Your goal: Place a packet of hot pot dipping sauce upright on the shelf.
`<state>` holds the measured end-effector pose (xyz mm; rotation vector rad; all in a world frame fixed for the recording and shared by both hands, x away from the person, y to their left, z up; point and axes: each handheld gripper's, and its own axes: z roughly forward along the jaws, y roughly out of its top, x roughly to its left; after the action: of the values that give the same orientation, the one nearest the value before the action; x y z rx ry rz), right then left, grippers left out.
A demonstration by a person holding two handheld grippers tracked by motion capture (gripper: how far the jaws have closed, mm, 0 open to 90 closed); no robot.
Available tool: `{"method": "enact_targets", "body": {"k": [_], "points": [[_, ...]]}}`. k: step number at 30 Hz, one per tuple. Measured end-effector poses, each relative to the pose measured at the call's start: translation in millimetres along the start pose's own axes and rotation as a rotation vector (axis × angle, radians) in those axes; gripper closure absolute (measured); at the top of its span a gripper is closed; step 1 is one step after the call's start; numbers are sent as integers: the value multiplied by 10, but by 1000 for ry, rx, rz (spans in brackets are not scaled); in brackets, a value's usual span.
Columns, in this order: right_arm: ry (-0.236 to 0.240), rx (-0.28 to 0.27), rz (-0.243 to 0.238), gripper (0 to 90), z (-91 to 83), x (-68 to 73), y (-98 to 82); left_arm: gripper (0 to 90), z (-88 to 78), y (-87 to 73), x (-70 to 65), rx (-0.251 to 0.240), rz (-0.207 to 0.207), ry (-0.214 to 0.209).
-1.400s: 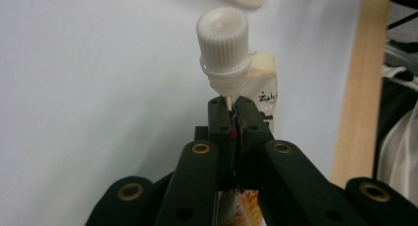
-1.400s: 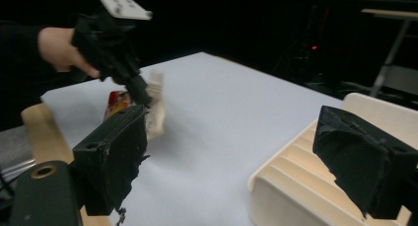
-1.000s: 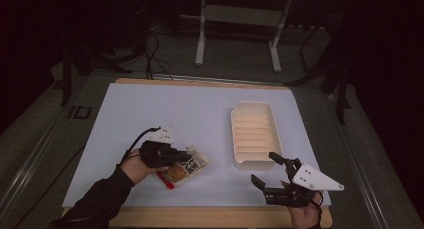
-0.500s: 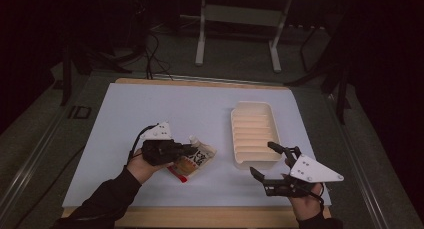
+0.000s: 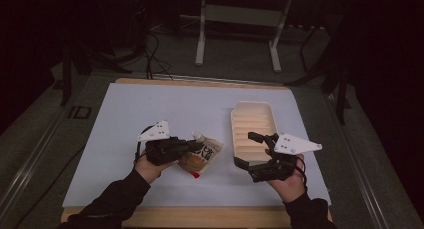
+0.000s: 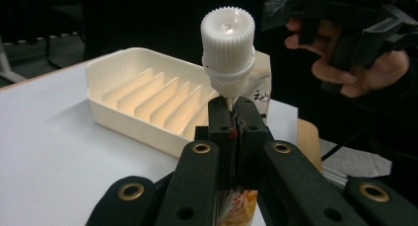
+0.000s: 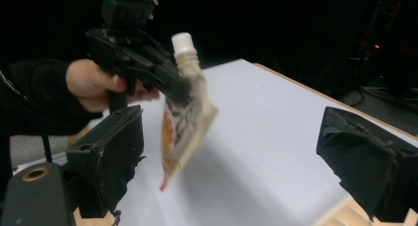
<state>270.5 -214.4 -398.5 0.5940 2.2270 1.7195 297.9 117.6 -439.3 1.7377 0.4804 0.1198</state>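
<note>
A printed spout pouch [image 5: 202, 155] with a white screw cap [image 6: 227, 43] hangs lifted off the white table sheet [image 5: 165, 109]. My left gripper [image 5: 192, 146] is shut on the pouch just below the cap; in the left gripper view the jaws pinch its upper edge. In the right gripper view the pouch [image 7: 185, 120] tilts in the air, held by the left gripper [image 7: 162, 80]. A cream ribbed tray [image 5: 254, 130] lies right of centre. My right gripper [image 5: 250, 150] stands open at the tray's near end, with nothing between its fingers.
The white sheet covers a wooden table whose edge [image 5: 200, 216] runs along the front. Metal stand legs [image 5: 202, 39] and cables lie on the dark floor behind the table. Bare sheet stretches to the left and far side of the pouch.
My left gripper has carried the pouch up off the sheet and a little toward the tray. The right gripper has moved left and forward to the tray's near end.
</note>
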Motion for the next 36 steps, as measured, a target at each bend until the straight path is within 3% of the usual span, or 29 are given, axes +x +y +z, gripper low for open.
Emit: {"method": "enact_targets", "body": {"k": [8, 16, 21, 25, 30, 36], "points": [[14, 43, -49, 146, 203, 45, 18, 881, 46, 1, -27, -30, 3, -7], [25, 64, -4, 269, 337, 12, 36, 882, 79, 2, -58, -66, -5, 2], [52, 86, -7, 526, 397, 17, 37, 881, 120, 4, -69, -86, -13, -5], [50, 100, -35, 655, 412, 37, 36, 881, 135, 3, -75, -88, -4, -6], [74, 107, -13, 836, 412, 4, 56, 880, 127, 7, -86, -95, -6, -9], [111, 152, -31, 880, 447, 7, 120, 875, 104, 7, -57, -86, -1, -16]]}}
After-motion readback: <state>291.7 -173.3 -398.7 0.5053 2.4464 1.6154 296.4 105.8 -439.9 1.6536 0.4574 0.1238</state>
